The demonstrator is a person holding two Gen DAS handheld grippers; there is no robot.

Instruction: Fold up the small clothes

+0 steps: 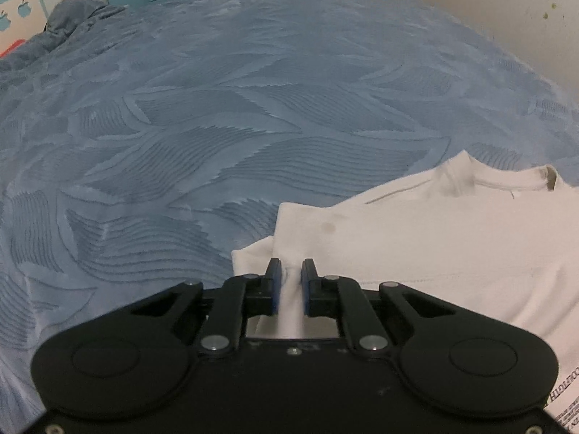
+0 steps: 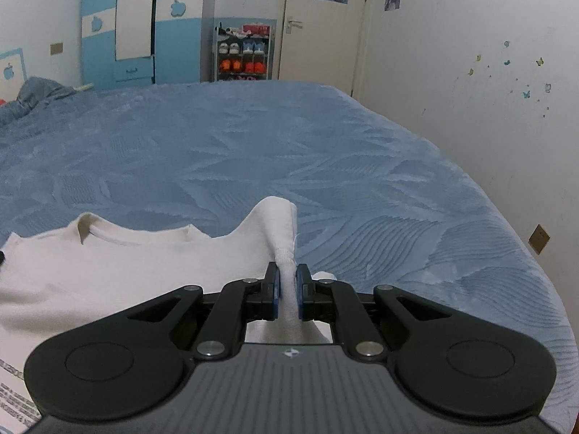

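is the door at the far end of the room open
No, the white door in the right wrist view sits shut in its frame beside the shoe rack.

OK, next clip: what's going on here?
A person is folding a white T-shirt spread on a blue bedspread, holding a gripper in each hand. The left gripper is shut on fabric at the shirt's left side, and the right gripper pinches a raised fold at its right side. The collar lies at the far end, away from the cameras.

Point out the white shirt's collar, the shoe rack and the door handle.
white shirt (image 2: 137, 233), right wrist view, on its collar rim.
shoe rack (image 2: 243, 52), right wrist view, on its middle shelf.
door handle (image 2: 292, 24), right wrist view, on the lever.
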